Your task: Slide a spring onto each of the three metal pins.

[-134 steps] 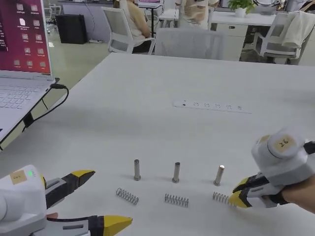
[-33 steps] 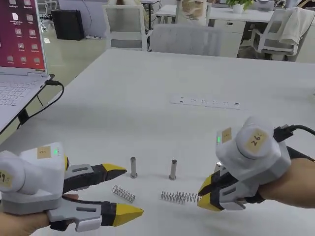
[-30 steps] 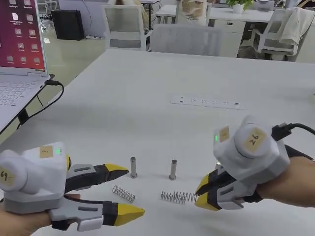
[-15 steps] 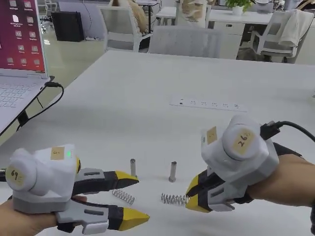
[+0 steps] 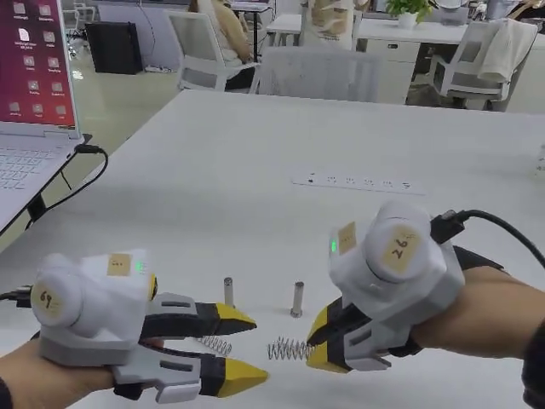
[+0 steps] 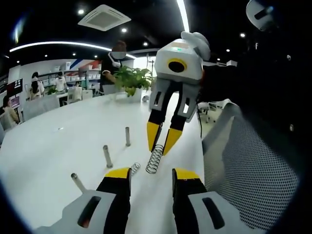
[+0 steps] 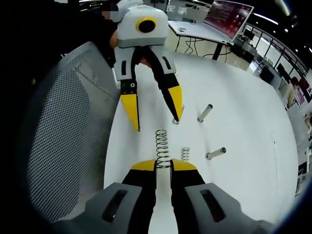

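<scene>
Right gripper [image 7: 163,165] jaws clenching on near end of spring [image 7: 162,144]. Spring reaching out from jaws toward left gripper [image 6: 152,173]. Left gripper jaws standing released, gripping nothing, tips just beside spring's free end. Second spring [image 5: 217,343] lying loose on table [image 5: 255,170] by left jaws. Beyond, three pins [image 6: 107,156] standing upright, all bare. Spring looking light, thin and bouncy, likely bending or flicking out under a hard squeeze. Gripping gently near one end is leaving the other end free for a pin.
</scene>
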